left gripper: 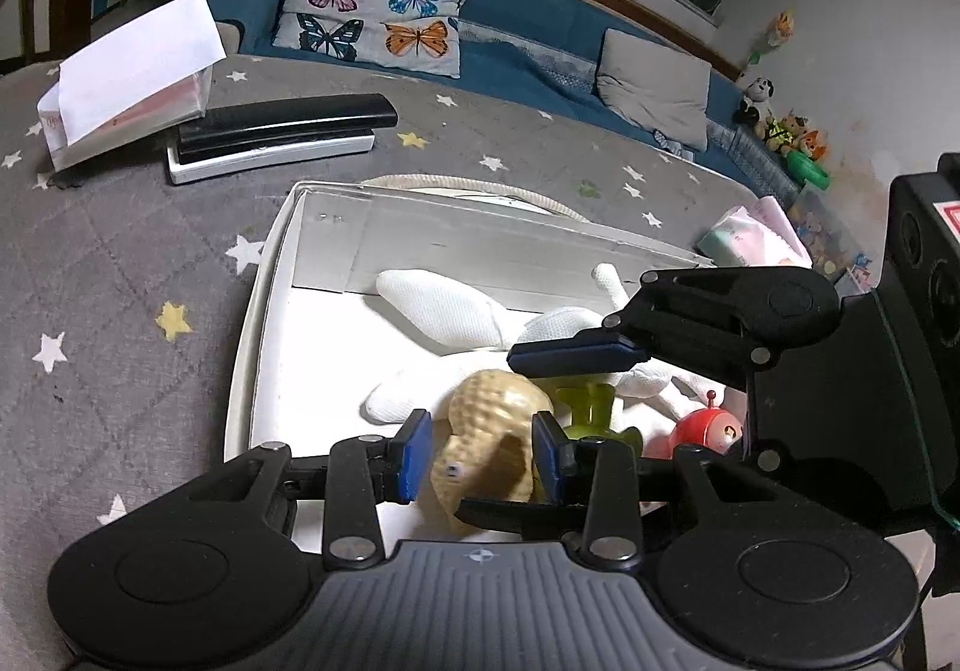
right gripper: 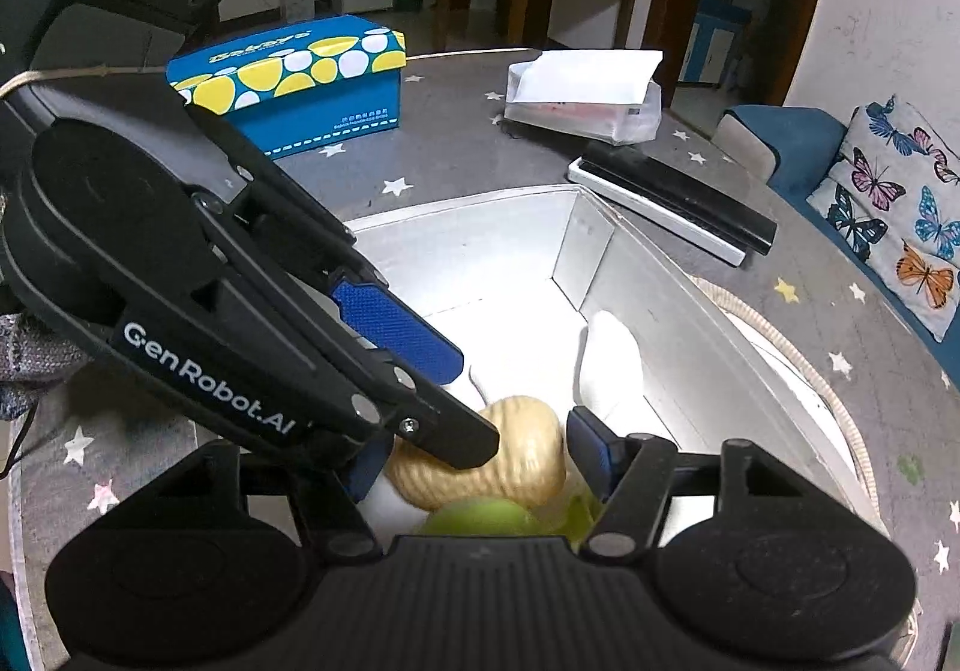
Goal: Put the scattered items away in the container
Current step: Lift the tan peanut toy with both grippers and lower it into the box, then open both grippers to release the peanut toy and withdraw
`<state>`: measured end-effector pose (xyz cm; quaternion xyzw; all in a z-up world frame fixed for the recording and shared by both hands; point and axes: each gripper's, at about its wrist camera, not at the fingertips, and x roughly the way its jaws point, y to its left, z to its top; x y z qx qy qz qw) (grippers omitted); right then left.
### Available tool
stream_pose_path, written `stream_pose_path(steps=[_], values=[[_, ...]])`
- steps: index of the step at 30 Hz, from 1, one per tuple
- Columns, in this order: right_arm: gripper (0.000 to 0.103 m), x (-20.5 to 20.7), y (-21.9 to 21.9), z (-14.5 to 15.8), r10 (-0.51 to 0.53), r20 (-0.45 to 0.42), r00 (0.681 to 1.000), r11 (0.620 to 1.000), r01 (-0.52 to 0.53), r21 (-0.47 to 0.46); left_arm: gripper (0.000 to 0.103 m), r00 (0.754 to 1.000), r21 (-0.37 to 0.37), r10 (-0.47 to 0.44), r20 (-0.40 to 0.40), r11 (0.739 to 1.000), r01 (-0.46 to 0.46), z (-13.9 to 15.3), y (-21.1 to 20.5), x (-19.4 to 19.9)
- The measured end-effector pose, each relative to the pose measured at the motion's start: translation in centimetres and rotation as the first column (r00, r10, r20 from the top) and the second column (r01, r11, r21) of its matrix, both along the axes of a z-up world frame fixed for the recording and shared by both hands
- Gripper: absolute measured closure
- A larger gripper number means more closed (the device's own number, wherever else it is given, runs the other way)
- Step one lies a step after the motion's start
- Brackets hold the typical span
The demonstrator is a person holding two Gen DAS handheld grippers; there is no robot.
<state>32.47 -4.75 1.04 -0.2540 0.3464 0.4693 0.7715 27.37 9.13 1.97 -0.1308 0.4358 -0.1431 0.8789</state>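
On the grey star-patterned surface [left gripper: 120,263], at about ten o'clock in the left wrist view, lies a white tissue pack [left gripper: 129,77], and just beside it toward eleven o'clock a black and white case [left gripper: 282,134]. In the middle stands the white container [left gripper: 264,311], an open box. Inside it lies a white plush toy [left gripper: 444,311], stretched from the centre toward three o'clock.

At six o'clock the left hand-held gripper [left gripper: 483,452] has its blue pads apart, one on each side of a tan ribbed toy [left gripper: 498,413] that lies in the container; whether the pads touch it I cannot tell. Just right of the tan toy sits a green toy [left gripper: 585,401], and at about four o'clock a red round toy [left gripper: 705,428], both inside the box. The right hand-held gripper [left gripper: 573,356] reaches in from three o'clock over the plush, seen edge-on.

In the right wrist view a blue and yellow box [right gripper: 294,80] stands on the surface at eleven o'clock. The left tool crosses from nine o'clock down to the tan toy [right gripper: 528,452]. The right hand-held gripper [right gripper: 474,461] is spread wide and holds nothing, with the tan toy and a green toy [right gripper: 480,518] lying between its fingers. The container wall [right gripper: 672,323] runs toward three o'clock.
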Motion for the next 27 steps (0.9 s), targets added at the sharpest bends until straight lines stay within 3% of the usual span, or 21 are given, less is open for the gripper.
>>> stream_pose_path(steps=[11, 13, 24, 27], values=[[0.036, -2.0, -2.0, 2.2, -0.067, 0.055, 0.996, 0.994, 0.062, 0.091, 0.064, 0.996, -0.034, 0.059, 0.069, 0.998, -0.057, 1.5, 0.4, -1.7], [0.030, -2.9, -2.8, 2.8, -0.092, 0.071, 0.993, 0.990, 0.083, 0.116, 0.064, 0.993, -0.044, 0.065, 0.094, 0.997, -0.062, 2.2, 0.3, -2.5], [0.016, -9.3, -8.1, 5.2, -0.221, 0.146, 0.964, 0.953, 0.181, 0.243, 0.064, 0.978, -0.072, 0.055, 0.202, 0.997, -0.041, 4.6, -2.5, -8.2], [0.007, -11.2, -9.9, 5.3, -0.259, 0.141, 0.955, 0.936, 0.213, 0.279, 0.064, 0.974, -0.077, 0.043, 0.224, 0.997, -0.026, 4.8, -3.5, -9.7]])
